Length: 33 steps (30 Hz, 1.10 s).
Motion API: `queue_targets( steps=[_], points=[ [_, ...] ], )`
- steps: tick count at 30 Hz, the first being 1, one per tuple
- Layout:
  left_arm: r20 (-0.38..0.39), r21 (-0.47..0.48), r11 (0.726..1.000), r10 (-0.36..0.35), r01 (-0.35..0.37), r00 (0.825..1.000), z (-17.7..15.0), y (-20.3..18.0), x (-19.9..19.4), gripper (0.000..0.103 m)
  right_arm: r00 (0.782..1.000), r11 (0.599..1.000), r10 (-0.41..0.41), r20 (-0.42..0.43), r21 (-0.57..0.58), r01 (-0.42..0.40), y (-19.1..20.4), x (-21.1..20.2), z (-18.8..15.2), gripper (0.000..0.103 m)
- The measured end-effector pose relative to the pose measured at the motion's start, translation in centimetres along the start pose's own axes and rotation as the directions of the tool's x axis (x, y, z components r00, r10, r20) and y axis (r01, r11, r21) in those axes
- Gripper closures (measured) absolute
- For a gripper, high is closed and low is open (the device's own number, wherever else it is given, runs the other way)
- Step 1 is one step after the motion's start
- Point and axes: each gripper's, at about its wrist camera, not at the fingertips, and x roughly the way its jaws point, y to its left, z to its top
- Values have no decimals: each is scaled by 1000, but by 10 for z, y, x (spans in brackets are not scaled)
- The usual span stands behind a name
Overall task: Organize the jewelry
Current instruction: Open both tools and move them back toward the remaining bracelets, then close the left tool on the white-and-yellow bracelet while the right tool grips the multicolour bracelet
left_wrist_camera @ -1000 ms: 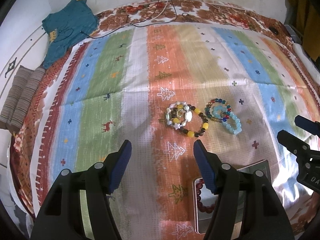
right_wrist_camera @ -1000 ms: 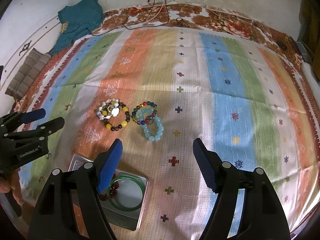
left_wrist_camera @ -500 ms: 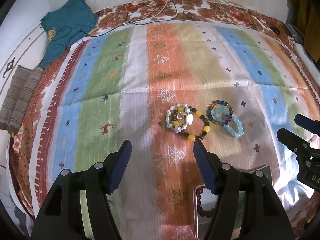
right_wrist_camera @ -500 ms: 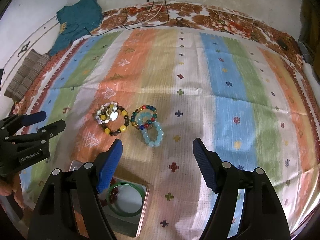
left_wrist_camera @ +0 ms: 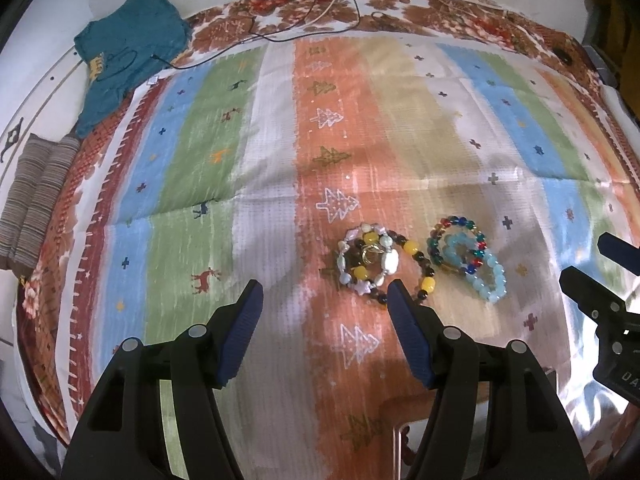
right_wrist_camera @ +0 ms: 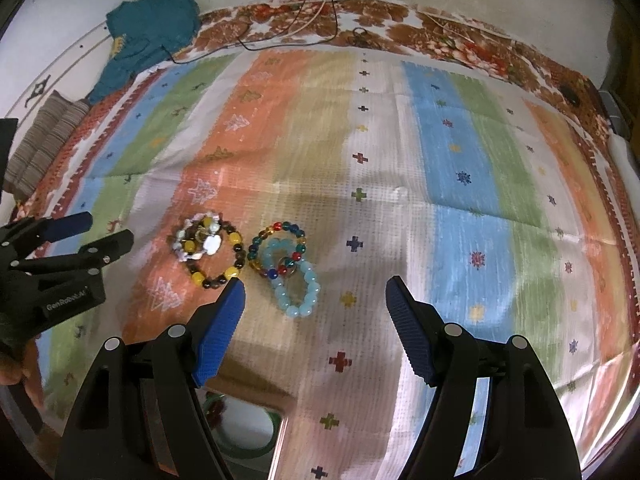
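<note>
Several bead bracelets lie in a cluster on the striped cloth. A yellow-and-brown bracelet (left_wrist_camera: 416, 264) (right_wrist_camera: 224, 264) overlaps a white-and-pale one (left_wrist_camera: 356, 264) (right_wrist_camera: 196, 240). To its right, a multicolour bracelet (left_wrist_camera: 452, 232) (right_wrist_camera: 276, 232) overlaps a light-blue one (left_wrist_camera: 490, 280) (right_wrist_camera: 298, 296). My left gripper (left_wrist_camera: 324, 296) (right_wrist_camera: 106, 230) hangs open above the cloth, just near and left of the yellow bracelet. My right gripper (right_wrist_camera: 316, 292) (left_wrist_camera: 584, 258) is open too, above the light-blue bracelet, with nothing held.
A metal tray (right_wrist_camera: 282, 432) (left_wrist_camera: 396, 440) sits at the near edge under the grippers, holding a green bangle (right_wrist_camera: 248, 449) and dark red beads (left_wrist_camera: 406, 452). A teal garment (left_wrist_camera: 128, 52) and folded striped cloth (left_wrist_camera: 32, 200) lie at the far left. Cables (left_wrist_camera: 320, 4) run along the far edge.
Both grippers have moved forward toward the bracelets, which now sit larger and closer to the fingertips. The tray has slid toward the bottom of both views. Jaw openings are unchanged.
</note>
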Motion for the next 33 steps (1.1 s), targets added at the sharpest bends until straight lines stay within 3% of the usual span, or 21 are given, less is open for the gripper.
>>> queue_targets(
  steps=[14,33],
  points=[
    [-57,37,999,37,-35,998,13,-1,39,39,995,999,-35,-92,-12,34,-6,55,9,30],
    [-137,55,998,47,-40,989,24,4,86,39,987,999,-28,-157,-27,25,0,91,25,30]
  ],
)
